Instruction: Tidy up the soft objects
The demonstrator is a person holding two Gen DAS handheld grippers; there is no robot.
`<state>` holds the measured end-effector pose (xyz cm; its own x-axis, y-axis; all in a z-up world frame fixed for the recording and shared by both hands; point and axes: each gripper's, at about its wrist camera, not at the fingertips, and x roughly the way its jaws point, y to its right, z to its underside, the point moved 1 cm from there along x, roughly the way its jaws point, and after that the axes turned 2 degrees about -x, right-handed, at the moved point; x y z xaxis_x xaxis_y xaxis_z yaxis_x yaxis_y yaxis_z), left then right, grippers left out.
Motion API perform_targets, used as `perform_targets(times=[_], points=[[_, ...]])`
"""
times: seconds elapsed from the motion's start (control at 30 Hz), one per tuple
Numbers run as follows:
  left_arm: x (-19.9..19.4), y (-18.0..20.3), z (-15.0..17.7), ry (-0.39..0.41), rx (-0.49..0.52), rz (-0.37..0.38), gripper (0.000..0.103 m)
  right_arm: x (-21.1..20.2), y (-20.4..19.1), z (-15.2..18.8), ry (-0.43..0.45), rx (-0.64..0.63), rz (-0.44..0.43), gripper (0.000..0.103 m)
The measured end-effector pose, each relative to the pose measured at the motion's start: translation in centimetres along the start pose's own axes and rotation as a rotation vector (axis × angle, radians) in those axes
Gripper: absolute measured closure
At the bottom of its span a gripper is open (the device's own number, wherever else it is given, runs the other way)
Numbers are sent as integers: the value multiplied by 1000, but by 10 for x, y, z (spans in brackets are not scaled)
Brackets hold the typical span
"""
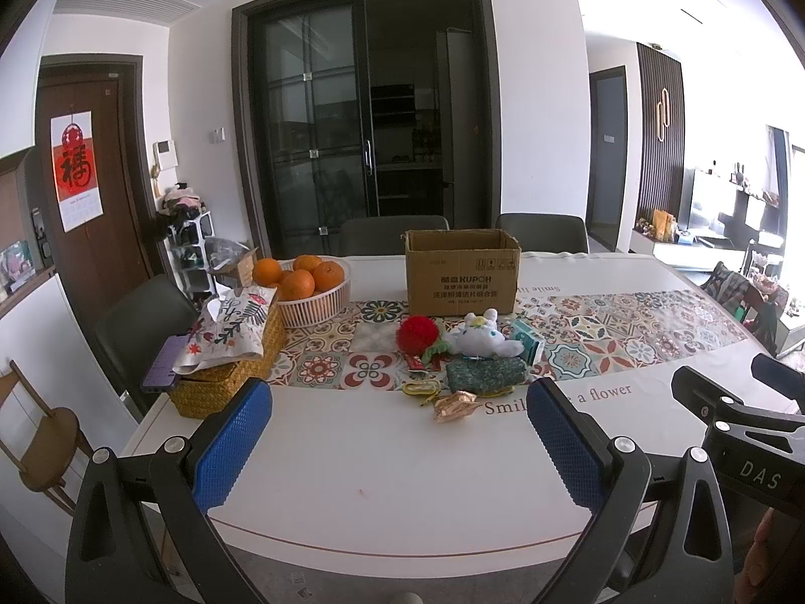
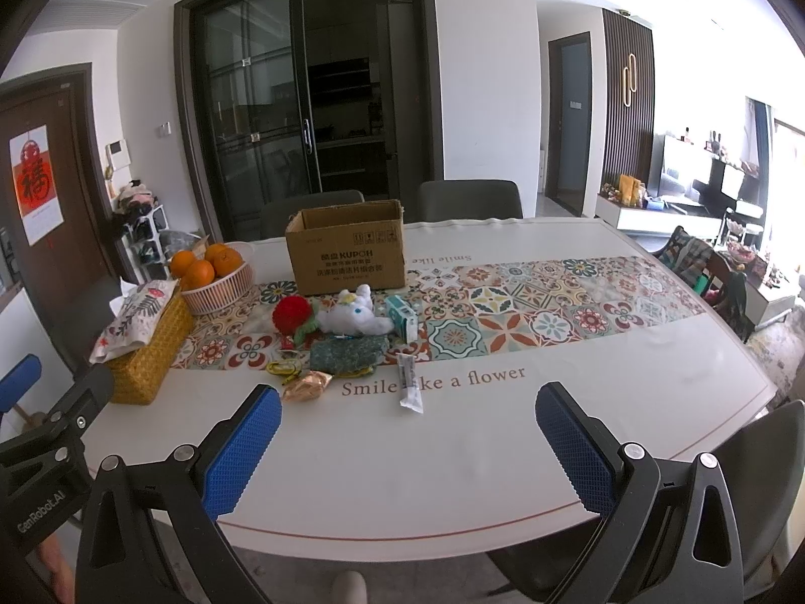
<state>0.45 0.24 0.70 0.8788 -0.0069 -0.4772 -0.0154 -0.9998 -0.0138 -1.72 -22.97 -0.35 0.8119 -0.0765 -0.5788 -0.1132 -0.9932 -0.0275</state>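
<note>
A white plush toy [image 1: 480, 338] [image 2: 354, 314], a red knitted strawberry [image 1: 416, 334] [image 2: 292, 313] and a green patterned cloth pouch [image 1: 485, 375] [image 2: 348, 352] lie together on the table in front of an open cardboard box [image 1: 463, 272] [image 2: 347, 246]. My left gripper [image 1: 400, 433] is open and empty, above the table's near edge. My right gripper [image 2: 407, 438] is also open and empty, near the same edge, short of the pile.
A gold wrapper [image 2: 304, 387], yellow cord [image 2: 284, 368], white tube [image 2: 410, 387] and small green carton [image 2: 402, 319] lie by the pile. A wicker tissue box [image 1: 229, 367] and a basket of oranges [image 1: 312, 289] stand at left. Chairs surround the table [image 2: 503, 433].
</note>
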Motion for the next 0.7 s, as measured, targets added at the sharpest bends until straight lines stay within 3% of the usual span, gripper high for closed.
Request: perform_targets(times=[0.7], points=[[-2, 3, -5, 1, 3, 1, 0, 0, 1, 0, -1, 2, -1, 0]])
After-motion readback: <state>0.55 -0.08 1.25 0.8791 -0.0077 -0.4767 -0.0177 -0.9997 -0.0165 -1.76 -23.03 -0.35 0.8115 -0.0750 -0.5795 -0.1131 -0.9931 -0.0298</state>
